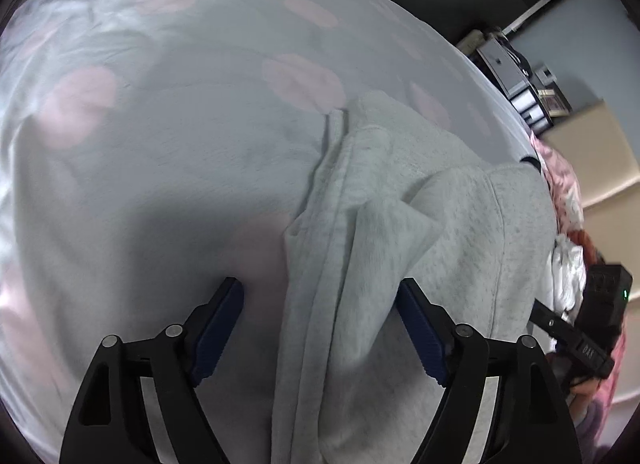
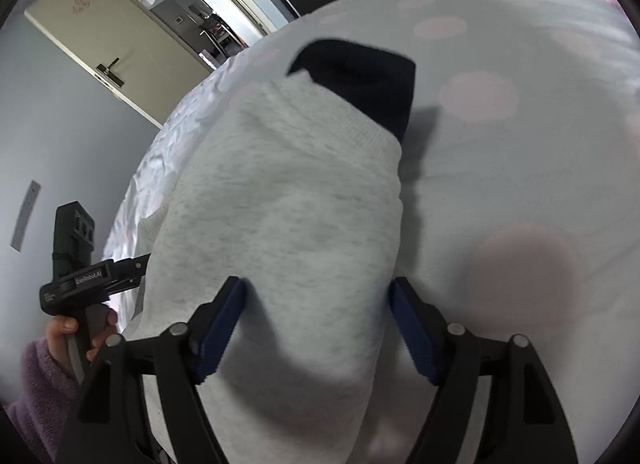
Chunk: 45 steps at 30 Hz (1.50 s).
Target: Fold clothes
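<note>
blue-padded black fingers of the left gripper (image 1: 322, 328) stand wide apart over a bunched fold of the heathered light grey fleece garment (image 1: 400, 223), gripping nothing. the right gripper (image 2: 316, 330) is equally spread above the garment's ribbed hem, near its navy lining (image 2: 360, 75). it all lies on a pale bedsheet with pink dots (image 2: 520, 167); a beige door (image 2: 132, 47) stands beyond.

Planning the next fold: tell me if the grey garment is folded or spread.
Partly folded: the grey garment lies bunched, layers overlapping, on the spotted bedsheet.
</note>
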{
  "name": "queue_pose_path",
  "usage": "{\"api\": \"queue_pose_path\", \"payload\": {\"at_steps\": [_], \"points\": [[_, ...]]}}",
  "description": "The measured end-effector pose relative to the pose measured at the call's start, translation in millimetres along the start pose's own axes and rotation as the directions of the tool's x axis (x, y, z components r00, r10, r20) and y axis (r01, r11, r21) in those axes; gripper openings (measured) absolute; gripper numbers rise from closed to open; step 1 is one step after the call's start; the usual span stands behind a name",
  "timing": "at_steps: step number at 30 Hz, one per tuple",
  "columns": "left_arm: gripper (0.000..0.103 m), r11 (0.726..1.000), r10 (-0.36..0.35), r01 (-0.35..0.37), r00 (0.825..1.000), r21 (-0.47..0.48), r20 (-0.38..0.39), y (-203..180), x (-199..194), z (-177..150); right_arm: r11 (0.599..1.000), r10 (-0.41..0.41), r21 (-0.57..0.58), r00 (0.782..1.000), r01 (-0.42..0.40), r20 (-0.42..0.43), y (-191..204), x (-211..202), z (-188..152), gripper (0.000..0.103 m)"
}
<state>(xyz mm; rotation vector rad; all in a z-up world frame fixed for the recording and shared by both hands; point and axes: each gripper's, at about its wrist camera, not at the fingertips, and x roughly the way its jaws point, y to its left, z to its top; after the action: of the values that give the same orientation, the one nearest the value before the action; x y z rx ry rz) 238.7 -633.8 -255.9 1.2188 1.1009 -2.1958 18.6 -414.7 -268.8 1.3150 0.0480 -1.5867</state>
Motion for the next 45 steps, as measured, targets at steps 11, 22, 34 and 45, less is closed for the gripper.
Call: {"api": "queue_pose_path", "payload": {"at_steps": [11,22,34,45], "points": [[0.068,0.986,-0.110,0.114,0.993,0.121,-0.034,-16.3,14.8,8.4,0.987,0.133,0.097,0.991,-0.131,-0.017,-25.6,11.6,-2.3,0.081],[0.044,0.978,-0.195,0.199,0.979,0.058,-0.067,-12.1,17.6,11.2,0.955,0.208,0.220,0.978,-0.199,-0.016,-44.6,3.2,-4.7,0.073],[0.033,0.976,-0.206,0.208,0.978,0.058,-0.028,-14.6,3.6,7.4,0.950,0.239,0.198,0.971,-0.240,0.028,-40.3,-4.2,-11.9,0.027],[0.026,0.964,-0.249,0.235,0.961,0.123,0.117,-26.3,-61.2,-0.4,0.978,0.182,0.087,0.980,-0.189,0.086,13.6,-64.9,-12.4,0.022]]}}
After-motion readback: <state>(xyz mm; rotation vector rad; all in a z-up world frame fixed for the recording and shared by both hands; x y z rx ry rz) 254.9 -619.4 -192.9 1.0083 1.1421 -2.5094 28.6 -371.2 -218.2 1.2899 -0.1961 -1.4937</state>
